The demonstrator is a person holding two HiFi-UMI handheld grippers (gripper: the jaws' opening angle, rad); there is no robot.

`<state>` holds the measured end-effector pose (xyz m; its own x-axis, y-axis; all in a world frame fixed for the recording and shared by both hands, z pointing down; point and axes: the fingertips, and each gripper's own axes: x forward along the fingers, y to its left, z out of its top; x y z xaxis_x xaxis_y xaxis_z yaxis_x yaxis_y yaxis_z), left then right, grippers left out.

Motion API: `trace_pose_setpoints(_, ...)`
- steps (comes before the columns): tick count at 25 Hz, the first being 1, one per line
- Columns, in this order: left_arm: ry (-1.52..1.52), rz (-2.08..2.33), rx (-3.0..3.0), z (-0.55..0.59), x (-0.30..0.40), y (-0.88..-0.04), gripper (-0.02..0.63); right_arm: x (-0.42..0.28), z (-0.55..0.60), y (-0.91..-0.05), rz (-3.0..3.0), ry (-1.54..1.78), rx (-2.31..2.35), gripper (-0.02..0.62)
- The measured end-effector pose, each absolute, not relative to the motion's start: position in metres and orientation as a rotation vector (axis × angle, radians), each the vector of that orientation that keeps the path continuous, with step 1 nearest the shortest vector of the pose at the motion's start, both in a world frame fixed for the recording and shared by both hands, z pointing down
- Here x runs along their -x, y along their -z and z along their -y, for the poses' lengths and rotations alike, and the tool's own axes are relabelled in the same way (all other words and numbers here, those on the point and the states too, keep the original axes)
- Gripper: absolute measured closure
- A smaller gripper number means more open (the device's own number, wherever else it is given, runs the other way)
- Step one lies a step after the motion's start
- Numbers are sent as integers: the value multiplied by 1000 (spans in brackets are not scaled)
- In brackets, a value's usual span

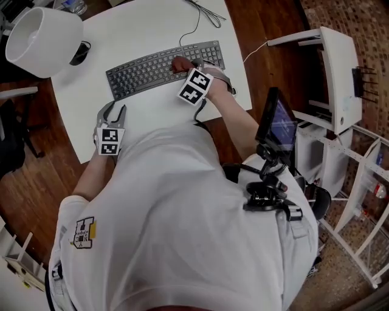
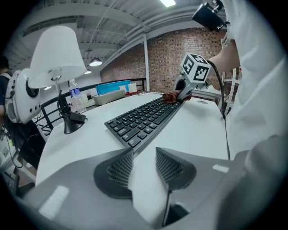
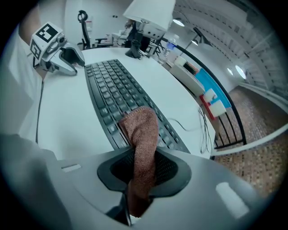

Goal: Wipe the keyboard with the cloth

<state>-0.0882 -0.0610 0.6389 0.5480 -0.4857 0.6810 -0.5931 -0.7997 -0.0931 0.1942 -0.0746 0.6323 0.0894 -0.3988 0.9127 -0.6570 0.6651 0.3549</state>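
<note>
A black keyboard (image 1: 161, 67) lies across the white table (image 1: 152, 112). My right gripper (image 1: 184, 65) is shut on a reddish-brown cloth (image 3: 141, 134), whose folded end rests on the keys near the keyboard's right part (image 3: 121, 96). In the left gripper view the cloth (image 2: 172, 95) shows at the keyboard's far end under the right gripper (image 2: 182, 92). My left gripper (image 1: 114, 113) stands open with nothing between its fingers, low over the bare table just in front of the keyboard's left end (image 2: 144, 123).
A white desk lamp (image 1: 42, 33) with a black base (image 2: 72, 123) stands at the table's back left beside a water bottle (image 2: 76, 99). A thin cable (image 1: 197, 18) runs behind the keyboard. A white shelf unit (image 1: 331, 73) and a tablet on a stand (image 1: 279, 124) are at the right.
</note>
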Motion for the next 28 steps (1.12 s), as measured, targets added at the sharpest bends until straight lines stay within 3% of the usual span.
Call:
trace_pose_setpoints(10,-1160,940,-2608,62,85,-641,451,-327,43,-630,1356,-377,-1101,509)
trace_pose_setpoints(17,-1159,931,-2615,60,85,-641,451,-322,49,-621,1368,-372,-1127,509)
trace_pose_setpoints(28,-1136,1083,-2510,63,83,-641,451,-305,153,-622,1451,-402,-1038,509)
